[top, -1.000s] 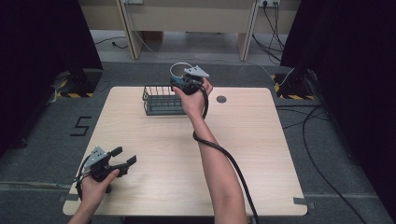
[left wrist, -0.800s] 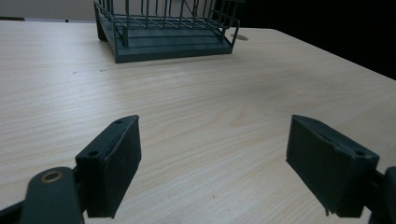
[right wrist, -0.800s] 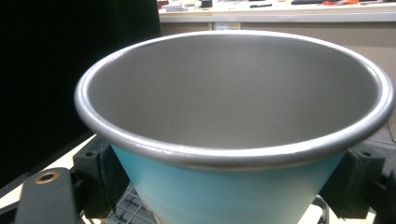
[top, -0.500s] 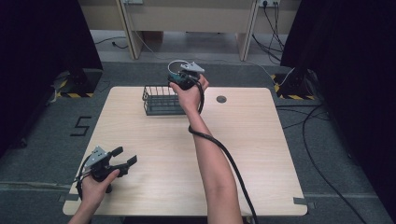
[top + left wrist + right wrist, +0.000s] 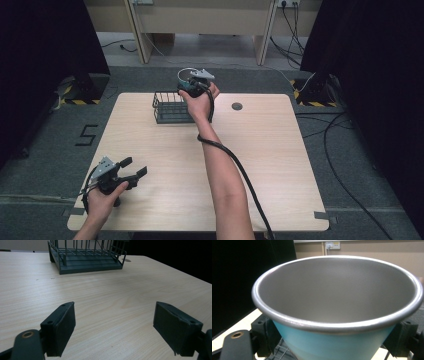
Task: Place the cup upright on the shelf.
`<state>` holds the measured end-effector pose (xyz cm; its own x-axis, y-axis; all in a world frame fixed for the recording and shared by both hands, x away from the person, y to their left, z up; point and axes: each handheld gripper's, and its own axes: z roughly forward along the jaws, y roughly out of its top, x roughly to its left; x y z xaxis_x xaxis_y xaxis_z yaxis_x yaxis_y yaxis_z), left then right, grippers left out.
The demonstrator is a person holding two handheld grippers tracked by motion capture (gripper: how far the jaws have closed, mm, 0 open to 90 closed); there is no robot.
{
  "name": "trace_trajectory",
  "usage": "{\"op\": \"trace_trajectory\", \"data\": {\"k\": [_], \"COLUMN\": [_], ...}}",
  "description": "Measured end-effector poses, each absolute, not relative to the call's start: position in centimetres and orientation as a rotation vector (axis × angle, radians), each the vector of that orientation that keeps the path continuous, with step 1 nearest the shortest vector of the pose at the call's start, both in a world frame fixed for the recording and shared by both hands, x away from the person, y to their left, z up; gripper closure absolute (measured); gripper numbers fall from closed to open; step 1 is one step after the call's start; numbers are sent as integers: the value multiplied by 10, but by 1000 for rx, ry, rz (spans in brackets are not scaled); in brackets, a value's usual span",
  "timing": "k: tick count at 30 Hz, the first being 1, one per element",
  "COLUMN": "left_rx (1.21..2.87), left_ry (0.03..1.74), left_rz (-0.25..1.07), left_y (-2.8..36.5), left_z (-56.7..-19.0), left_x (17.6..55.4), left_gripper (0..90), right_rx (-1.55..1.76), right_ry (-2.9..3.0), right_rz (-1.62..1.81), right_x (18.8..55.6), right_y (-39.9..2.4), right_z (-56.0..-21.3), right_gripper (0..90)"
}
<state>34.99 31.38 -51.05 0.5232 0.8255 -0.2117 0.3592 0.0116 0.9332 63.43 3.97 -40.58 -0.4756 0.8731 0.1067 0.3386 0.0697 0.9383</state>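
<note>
Above the rack at the bench's far edge, the right gripper holds a cup clamped between its jaws. The left gripper hovers near the front-left corner, jaws wide apart, empty.

A light-blue cup with a bare metal inside and silver rim sits upright, held just above the wire rack's right end.

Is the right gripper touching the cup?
Touching: in the right gripper view, the cup sits clamped between both jaws of the right gripper.
</note>
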Motion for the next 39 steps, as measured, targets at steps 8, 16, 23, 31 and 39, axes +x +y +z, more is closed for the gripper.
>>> {"op": "trace_trajectory", "data": {"k": [8,16,23,31,39], "left_rx": [1584,1582,1580,1579,1582], "left_ry": [1039,1039,1041,1041,1040], "left_rz": [491,494,493,491,490], "left_y": [313,314,315,314,314], "left_z": [-510,-510,-510,-511,-511], "left_x": [350,350,350,350,351], "left_gripper": [176,175,175,175,175], "right_rx": [1209,1205,1200,1193,1200], "right_ry": [1884,1913,1934,1946,1969], "right_rz": [1385,1351,1316,1284,1245], "right_x": [637,638,638,637,636], "right_y": [45,50,52,52,51], "right_z": [-414,-420,-426,-430,-436], "right_gripper": [171,170,168,165,157]}}
